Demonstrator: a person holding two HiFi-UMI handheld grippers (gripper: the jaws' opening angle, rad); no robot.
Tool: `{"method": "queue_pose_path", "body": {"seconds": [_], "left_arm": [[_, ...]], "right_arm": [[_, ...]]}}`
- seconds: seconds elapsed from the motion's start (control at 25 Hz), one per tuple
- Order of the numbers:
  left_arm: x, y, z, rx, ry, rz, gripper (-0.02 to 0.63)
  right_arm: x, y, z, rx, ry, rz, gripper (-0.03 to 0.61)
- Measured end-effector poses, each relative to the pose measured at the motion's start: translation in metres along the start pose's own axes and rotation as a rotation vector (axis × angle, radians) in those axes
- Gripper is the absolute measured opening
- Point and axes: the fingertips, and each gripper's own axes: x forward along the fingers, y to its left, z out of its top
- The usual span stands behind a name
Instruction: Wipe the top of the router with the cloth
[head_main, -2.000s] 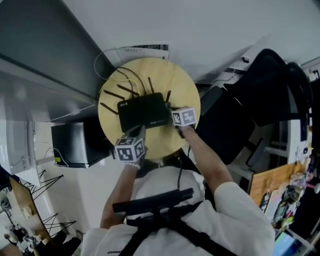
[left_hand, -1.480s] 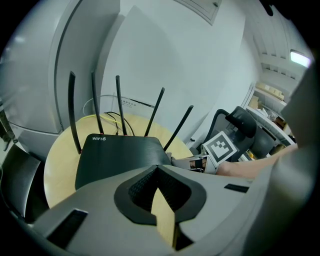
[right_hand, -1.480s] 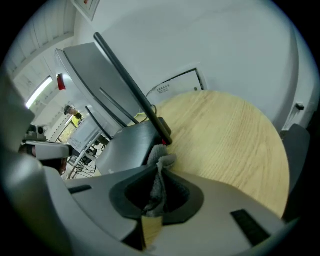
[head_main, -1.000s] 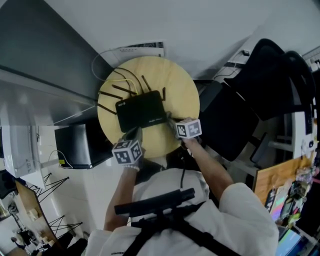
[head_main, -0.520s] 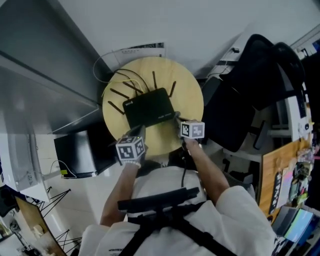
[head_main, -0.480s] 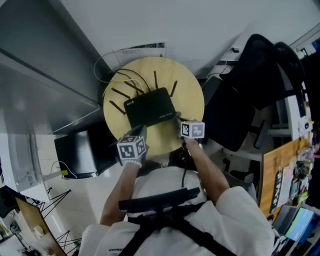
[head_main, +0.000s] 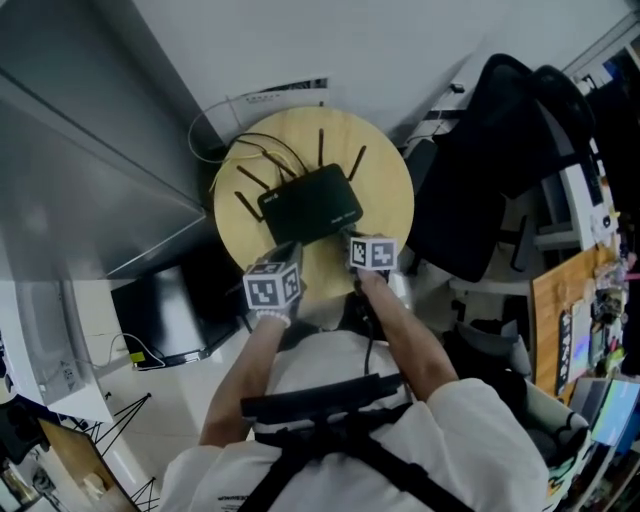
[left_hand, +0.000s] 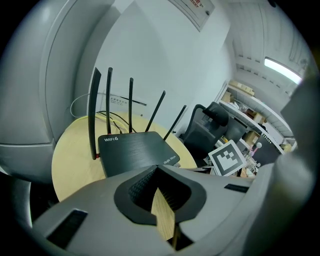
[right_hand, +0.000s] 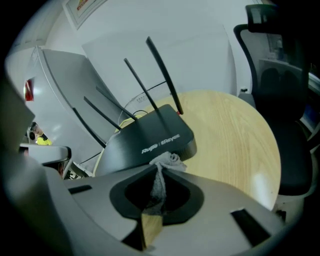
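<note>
A black router (head_main: 312, 203) with several upright antennas lies on the round wooden table (head_main: 385, 190). Both grippers hover over the table's near edge, just short of the router's front. My right gripper (head_main: 352, 240) is shut on a small grey cloth (right_hand: 169, 160), which bunches out at the jaw tips just short of the router's front face (right_hand: 160, 142). My left gripper (head_main: 289, 252) is shut with nothing in it, its tips (left_hand: 156, 169) just short of the router's near corner (left_hand: 135, 152). The cloth is not visible in the head view.
Yellow and black cables (head_main: 262, 152) trail from the router's back toward the wall. A black office chair (head_main: 500, 150) stands right of the table. A grey slanted panel (head_main: 80, 150) and a dark box (head_main: 170, 310) lie to the left.
The right gripper has drawn back from the router's right side to the table's near edge. The left gripper stays by the router's front. The head view has swung.
</note>
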Motion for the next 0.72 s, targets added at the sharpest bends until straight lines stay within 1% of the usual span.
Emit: {"method": "queue_pose_path", "body": {"seconds": [0.32,0.72], "left_arm": [[-0.02,0.028,-0.004,0.024,0.014,-0.032,-0.011],[-0.051,0.064,-0.028,0.061,0.059,-0.079,-0.011]], "right_arm": [[0.01,0.044,-0.017,-0.001,-0.003,0.01,0.038],[0.03,0.107,-0.05,-0.01,-0.002,0.008,0.038]]}}
